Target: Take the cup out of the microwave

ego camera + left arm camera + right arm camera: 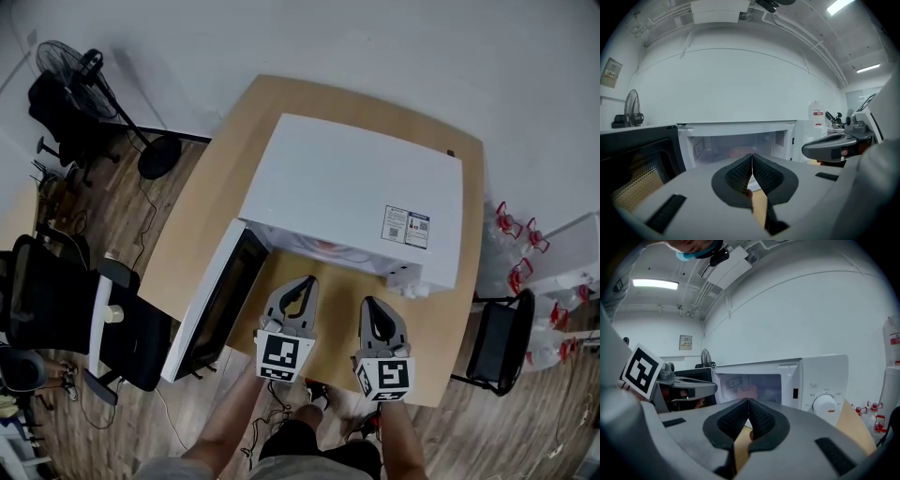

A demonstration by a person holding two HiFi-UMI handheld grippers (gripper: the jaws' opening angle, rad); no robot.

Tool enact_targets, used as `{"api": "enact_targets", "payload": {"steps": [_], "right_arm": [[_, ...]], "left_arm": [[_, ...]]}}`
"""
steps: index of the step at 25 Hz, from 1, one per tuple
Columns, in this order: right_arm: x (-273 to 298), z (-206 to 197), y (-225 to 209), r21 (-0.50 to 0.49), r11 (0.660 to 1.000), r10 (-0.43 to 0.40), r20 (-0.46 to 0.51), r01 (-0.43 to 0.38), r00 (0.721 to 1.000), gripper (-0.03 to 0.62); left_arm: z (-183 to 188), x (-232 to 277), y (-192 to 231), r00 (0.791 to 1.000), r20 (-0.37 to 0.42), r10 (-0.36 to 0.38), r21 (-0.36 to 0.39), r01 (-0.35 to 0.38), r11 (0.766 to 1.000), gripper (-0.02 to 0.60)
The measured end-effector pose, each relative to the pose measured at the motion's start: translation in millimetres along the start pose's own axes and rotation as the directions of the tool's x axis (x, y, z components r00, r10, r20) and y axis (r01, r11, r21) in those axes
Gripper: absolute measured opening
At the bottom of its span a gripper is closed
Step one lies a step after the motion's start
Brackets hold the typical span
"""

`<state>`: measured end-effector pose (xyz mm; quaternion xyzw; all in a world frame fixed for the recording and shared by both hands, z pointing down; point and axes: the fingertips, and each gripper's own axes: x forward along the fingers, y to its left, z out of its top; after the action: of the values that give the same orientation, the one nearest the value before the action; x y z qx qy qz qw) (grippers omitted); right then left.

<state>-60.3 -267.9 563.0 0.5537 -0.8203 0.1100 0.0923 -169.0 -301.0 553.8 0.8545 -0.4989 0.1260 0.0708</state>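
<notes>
Left gripper [304, 283] and right gripper [371, 306] are held closed, empty, near the open microwave [356, 187]; jaws must be parted for the cup [746, 390].

Same build on both - left gripper [302, 281] and right gripper [367, 302] have light grey moulded shells tapering to the tip. Pads [740, 176] are black cross-hatched rubber, with black slots [665, 213] in the shell. Each rear carries a white cube [280, 354] with black square markers. Person wears dark clothing [300, 441].
</notes>
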Motion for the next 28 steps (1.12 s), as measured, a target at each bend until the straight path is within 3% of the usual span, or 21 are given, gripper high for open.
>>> {"api": "enact_targets", "payload": {"steps": [9,11,19,28], "right_arm": [[5,-8,-6,0.002,1.0,-0.001,-0.008,0.001,1.0,0.017],[3,-11,-9,0.016,1.0,-0.012,-0.016,0.012,1.0,0.017],[3,-15,-16,0.034,0.999,-0.033,-0.028,0.033,0.999,0.017],[6,-23,-20,0.046,0.998,-0.038,-0.047,0.04,0.998,0.017]], "left_arm": [[-15,30,7,0.999,-0.032,-0.029,-0.004,0.028,1.0,0.036],[-17,38,8,0.999,-0.035,-0.035,0.001,0.036,0.999,0.117],[-22,73,9,0.997,-0.039,-0.07,0.004,0.07,0.998,0.295],[-29,106,15,0.995,-0.066,-0.081,-0.014,0.08,0.997,0.364]]}}
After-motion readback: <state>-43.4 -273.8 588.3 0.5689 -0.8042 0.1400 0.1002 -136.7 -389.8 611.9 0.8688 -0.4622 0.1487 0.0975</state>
